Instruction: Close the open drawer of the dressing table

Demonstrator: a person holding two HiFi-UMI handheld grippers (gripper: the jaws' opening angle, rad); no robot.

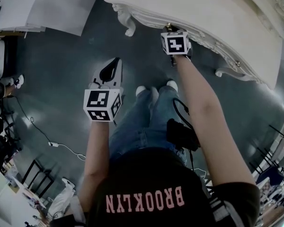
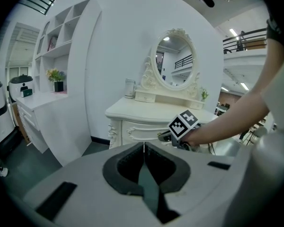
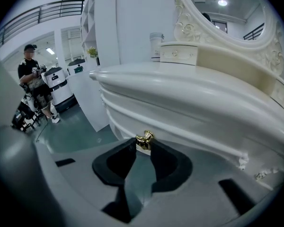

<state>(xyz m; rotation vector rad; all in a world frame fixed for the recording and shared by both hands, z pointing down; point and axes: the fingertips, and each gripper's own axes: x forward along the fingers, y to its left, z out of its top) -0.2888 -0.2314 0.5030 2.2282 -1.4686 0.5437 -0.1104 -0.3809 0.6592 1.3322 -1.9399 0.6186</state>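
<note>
The white carved dressing table [image 1: 217, 13] stands ahead of me, also in the left gripper view [image 2: 151, 112]. A small gold drawer knob [image 3: 145, 140] sits on its curved drawer front [image 3: 180, 122]. My right gripper [image 3: 143, 143] has both jaw tips pressed against that knob. From above, this gripper [image 1: 171, 31] reaches under the table's front edge. I cannot tell how far the drawer stands out. My left gripper [image 1: 116, 61] hangs over the floor to the left, well short of the table. Its jaws [image 2: 143, 148] are shut with nothing between them.
An oval mirror [image 2: 174, 60] rises from the tabletop. A white shelving unit [image 2: 61, 56] stands left of the table. A person [image 3: 33, 79] stands far off beside a white machine [image 3: 57, 86]. My shoes [image 1: 154, 91] are near the table's leg [image 1: 128, 25]. A cable [image 1: 52, 143] lies on the floor.
</note>
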